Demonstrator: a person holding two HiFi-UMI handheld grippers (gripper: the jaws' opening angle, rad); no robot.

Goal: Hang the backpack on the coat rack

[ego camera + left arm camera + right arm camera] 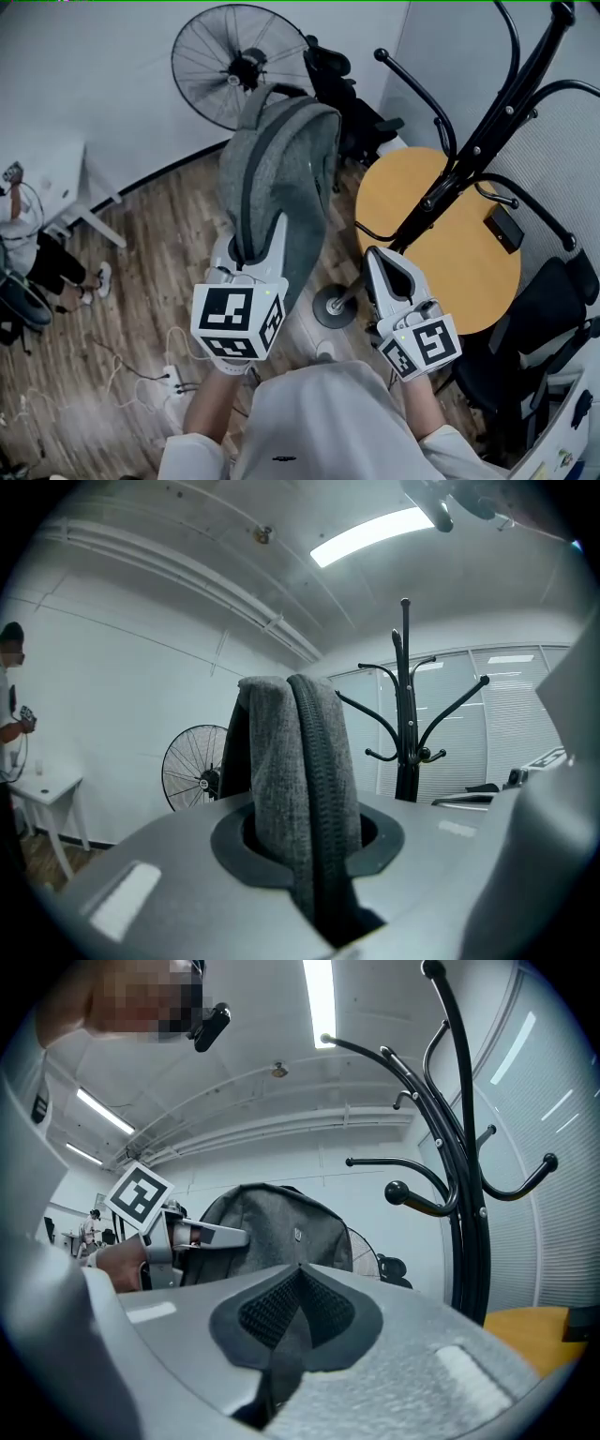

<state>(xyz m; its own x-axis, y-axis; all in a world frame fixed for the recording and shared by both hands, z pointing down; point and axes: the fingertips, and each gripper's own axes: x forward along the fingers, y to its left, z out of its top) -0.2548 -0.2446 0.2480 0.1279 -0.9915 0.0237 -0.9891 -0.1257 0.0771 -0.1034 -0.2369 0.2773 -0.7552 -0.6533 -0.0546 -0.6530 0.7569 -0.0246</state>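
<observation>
The left claw (253,234) is clamped on a fold of the grey backpack (281,159), holding it above the wood-plank floor (159,272). The right claw (382,258) is closed and empty, beside the black coat rack (487,131). The rack stands by a round yellow counter (469,281). A fan (234,61) stands near the white wall (94,75).
</observation>
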